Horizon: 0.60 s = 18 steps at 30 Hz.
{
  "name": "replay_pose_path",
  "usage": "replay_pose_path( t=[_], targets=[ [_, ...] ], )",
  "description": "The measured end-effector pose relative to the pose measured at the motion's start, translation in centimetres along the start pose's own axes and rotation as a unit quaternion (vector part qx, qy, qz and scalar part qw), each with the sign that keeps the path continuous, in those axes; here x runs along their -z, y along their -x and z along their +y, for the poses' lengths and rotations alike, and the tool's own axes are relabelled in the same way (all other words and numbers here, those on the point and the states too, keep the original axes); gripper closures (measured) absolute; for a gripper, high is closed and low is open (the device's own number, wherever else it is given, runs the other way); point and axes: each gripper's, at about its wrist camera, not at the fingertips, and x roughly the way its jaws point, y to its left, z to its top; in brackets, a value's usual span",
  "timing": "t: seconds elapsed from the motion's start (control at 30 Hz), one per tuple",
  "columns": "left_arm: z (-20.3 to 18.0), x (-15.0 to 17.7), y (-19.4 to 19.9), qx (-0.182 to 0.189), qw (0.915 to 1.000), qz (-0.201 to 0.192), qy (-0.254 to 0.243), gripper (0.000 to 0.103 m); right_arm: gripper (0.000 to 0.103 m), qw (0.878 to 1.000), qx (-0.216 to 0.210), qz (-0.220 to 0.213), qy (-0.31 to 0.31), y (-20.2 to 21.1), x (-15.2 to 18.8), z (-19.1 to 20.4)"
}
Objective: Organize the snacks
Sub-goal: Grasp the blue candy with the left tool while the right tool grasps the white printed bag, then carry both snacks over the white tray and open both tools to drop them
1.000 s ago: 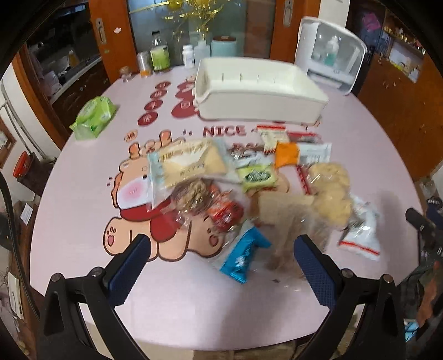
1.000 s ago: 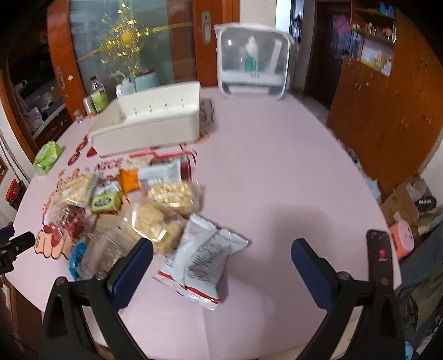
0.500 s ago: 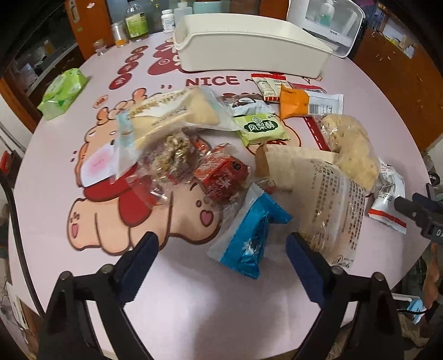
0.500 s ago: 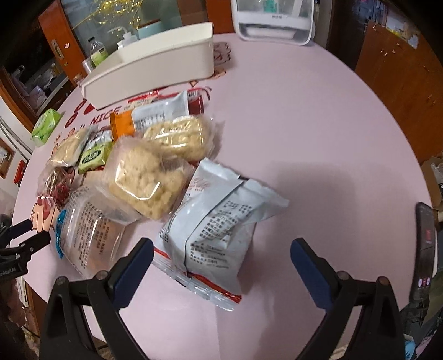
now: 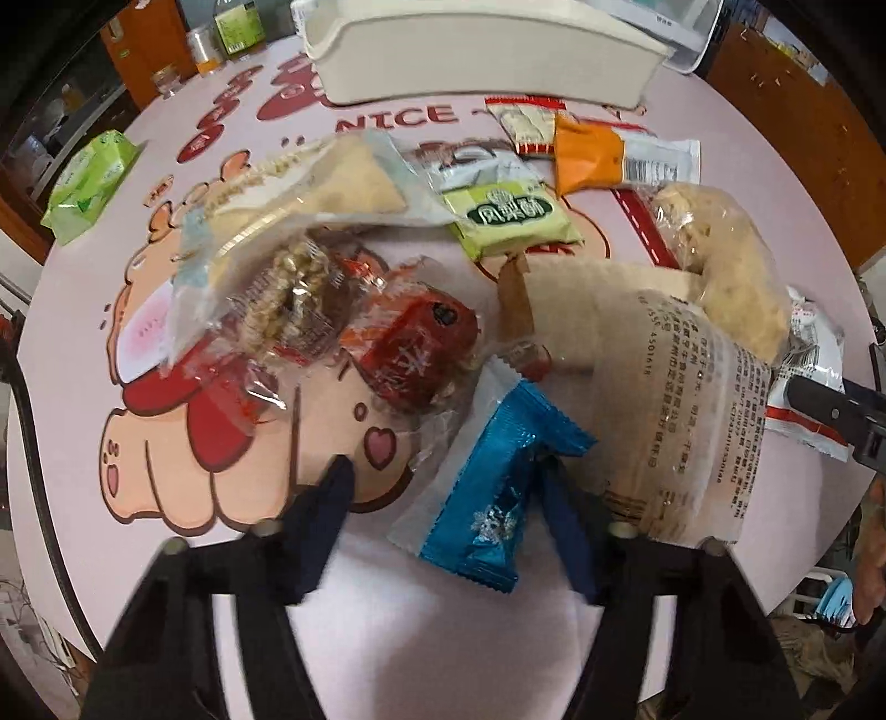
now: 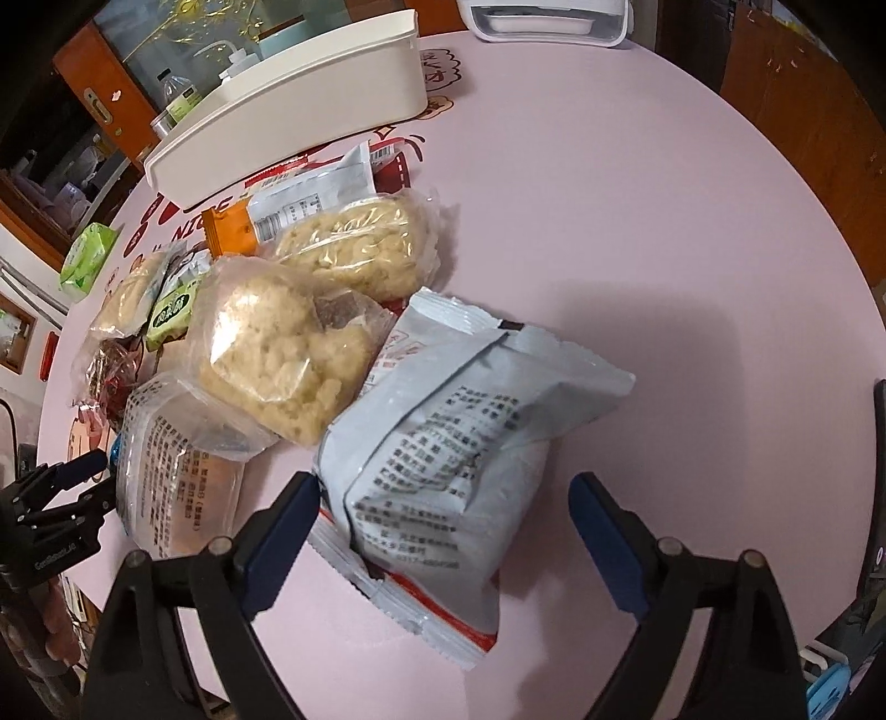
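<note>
A heap of snack packets lies on the pink round table point(image 5: 421, 653). My left gripper point(image 5: 448, 493) is open, its fingers on either side of a blue foil packet point(image 5: 498, 509). Beyond it lie a red wrapped snack point(image 5: 421, 343), a green packet point(image 5: 509, 216) and an orange packet point(image 5: 587, 160). My right gripper point(image 6: 443, 509) is open around the near end of a pale grey-blue bag point(image 6: 459, 443). Two clear bags of puffed snacks point(image 6: 282, 354) lie just past it. A white bin point(image 5: 476, 50) stands at the far side; it also shows in the right wrist view point(image 6: 299, 99).
A green tissue pack point(image 5: 88, 183) lies at the table's left edge. Bottles point(image 5: 238, 27) stand behind the bin. A white appliance point(image 6: 548, 16) stands at the back right. A clear bag with printed text point(image 5: 681, 421) lies right of the blue packet. Wooden cabinets surround the table.
Both grippers have moved forward and down onto the heap. The left jaws have narrowed around the blue packet. The right jaws now straddle the grey-blue bag.
</note>
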Motion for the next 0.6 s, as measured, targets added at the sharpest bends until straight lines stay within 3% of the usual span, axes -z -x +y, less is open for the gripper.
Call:
replay_pose_path(
  t=[0.07, 0.1, 0.2, 0.4, 0.6],
  targets=[
    [-0.2, 0.1, 0.0, 0.01, 1.0, 0.002, 0.0, 0.06, 0.017, 1.0, 0.0, 0.001, 0.005, -0.1, 0.2, 0.1],
    [-0.5, 0.1, 0.0, 0.006, 1.0, 0.002, -0.005, 0.062, 0.025, 1.0, -0.001, 0.003, 0.008, -0.2, 0.2, 0.1],
    [-0.7, 0.3, 0.2, 0.012, 0.9999, 0.002, 0.002, 0.071, 0.031, 1.0, 0.001, -0.008, 0.017, -0.1, 0.5, 0.4],
    [0.3, 1.3, 1.5, 0.016, 0.9991, -0.009, 0.038, 0.074, 0.04, 0.998, 0.035, -0.038, 0.046, 1.2, 1.1, 1.4],
    [1.1, 1.7, 6.3, 0.028, 0.9972, -0.053, 0.045, 0.074, 0.04, 0.995, 0.021, -0.074, 0.062, 4.6, 0.9, 2.2]
  ],
)
